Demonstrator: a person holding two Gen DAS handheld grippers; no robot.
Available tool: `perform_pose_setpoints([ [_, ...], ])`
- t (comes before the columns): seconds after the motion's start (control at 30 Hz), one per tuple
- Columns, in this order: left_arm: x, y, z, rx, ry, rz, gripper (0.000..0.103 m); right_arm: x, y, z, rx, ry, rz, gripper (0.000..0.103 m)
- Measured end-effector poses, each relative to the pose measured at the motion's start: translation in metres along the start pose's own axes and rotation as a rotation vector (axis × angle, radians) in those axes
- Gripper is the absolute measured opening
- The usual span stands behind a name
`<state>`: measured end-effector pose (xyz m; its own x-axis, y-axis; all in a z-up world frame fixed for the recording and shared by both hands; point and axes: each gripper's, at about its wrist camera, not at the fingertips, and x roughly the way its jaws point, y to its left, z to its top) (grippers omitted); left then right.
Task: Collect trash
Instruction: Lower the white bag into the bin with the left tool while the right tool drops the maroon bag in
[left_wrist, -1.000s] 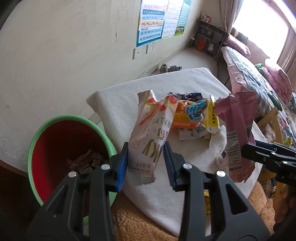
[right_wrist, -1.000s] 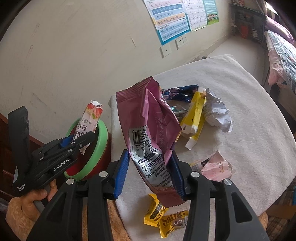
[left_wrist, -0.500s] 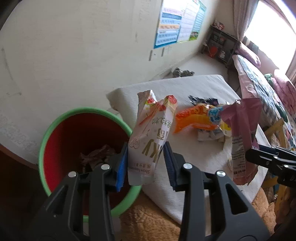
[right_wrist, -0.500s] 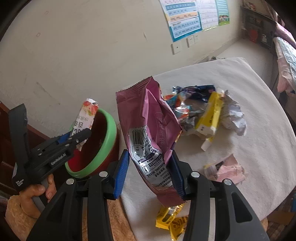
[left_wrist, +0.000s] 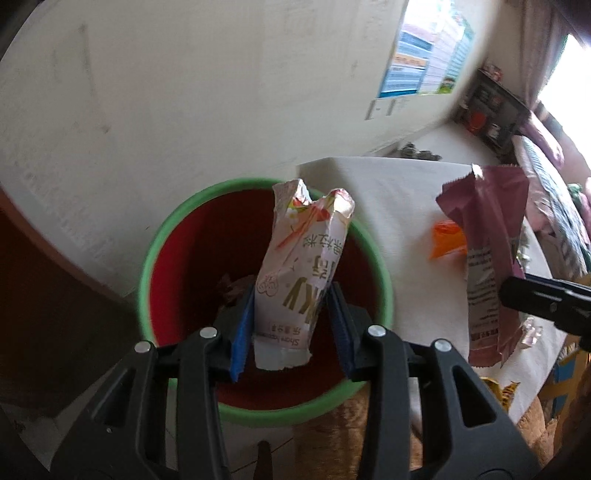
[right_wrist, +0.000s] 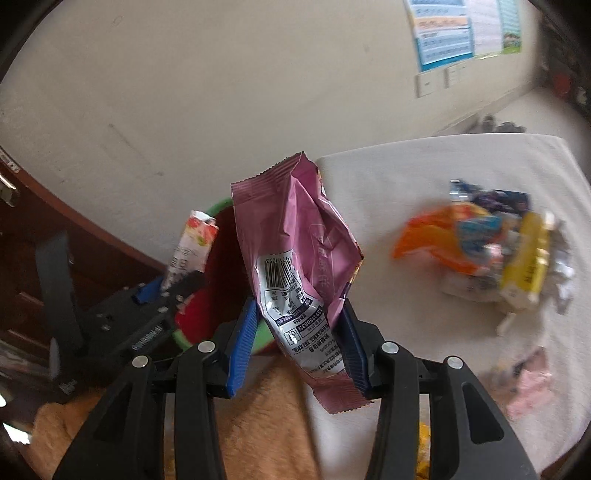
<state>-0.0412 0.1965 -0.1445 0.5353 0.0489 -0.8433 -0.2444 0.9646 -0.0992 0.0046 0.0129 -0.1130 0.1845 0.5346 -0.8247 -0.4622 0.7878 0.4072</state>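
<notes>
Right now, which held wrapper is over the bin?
The white wrapper in the left gripper; it hangs over the bin. The pink wrapper sits beside it, above the table edge.

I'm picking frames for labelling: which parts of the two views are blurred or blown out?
Left wrist view: the window at top right is blown out, the wall poster smeared; the white wrapper stays sharp. Right wrist view: the litter pile on the table is motion-blurred; the pink bag reads clearly.
</notes>
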Motion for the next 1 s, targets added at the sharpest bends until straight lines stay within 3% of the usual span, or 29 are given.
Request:
perform_pose_setpoints([
  [0.4, 0.003, 0.032, -0.008, -0.068, 0.02, 0.035, 0.038, 0.031, 0.034, 0.03, -0.012, 0.016, 0.098, 0.044],
  [0.47, 0.003, 0.032, -0.008, -0.072, 0.017, 0.042, 0.044, 0.032, 0.037, 0.036, -0.023, 0.006, 0.099, 0.045],
  [0.5, 0.003, 0.033, -0.009, -0.078, 0.015, 0.049, 0.046, 0.032, 0.038, 0.039, -0.017, -0.004, 0.102, 0.048],
  [0.57, 0.004, 0.034, -0.009, -0.092, 0.019, 0.048, 0.049, 0.031, 0.037, 0.044, 0.013, -0.02, 0.12, 0.068],
  [0.67, 0.004, 0.034, -0.01, -0.1, 0.018, 0.059, 0.054, 0.028, 0.033, 0.049, 0.046, -0.026, 0.157, 0.068],
  [0.87, 0.001, 0.029, -0.009, -0.081, 0.014, 0.049, 0.054, 0.006, 0.024, 0.04, 0.015, -0.062, 0.105, 0.068],
  [1.0, 0.0, 0.013, -0.007, -0.022, 0.003, 0.017, 0.059, -0.015, 0.0, 0.022, -0.011, -0.09, 0.004, 0.069],
])
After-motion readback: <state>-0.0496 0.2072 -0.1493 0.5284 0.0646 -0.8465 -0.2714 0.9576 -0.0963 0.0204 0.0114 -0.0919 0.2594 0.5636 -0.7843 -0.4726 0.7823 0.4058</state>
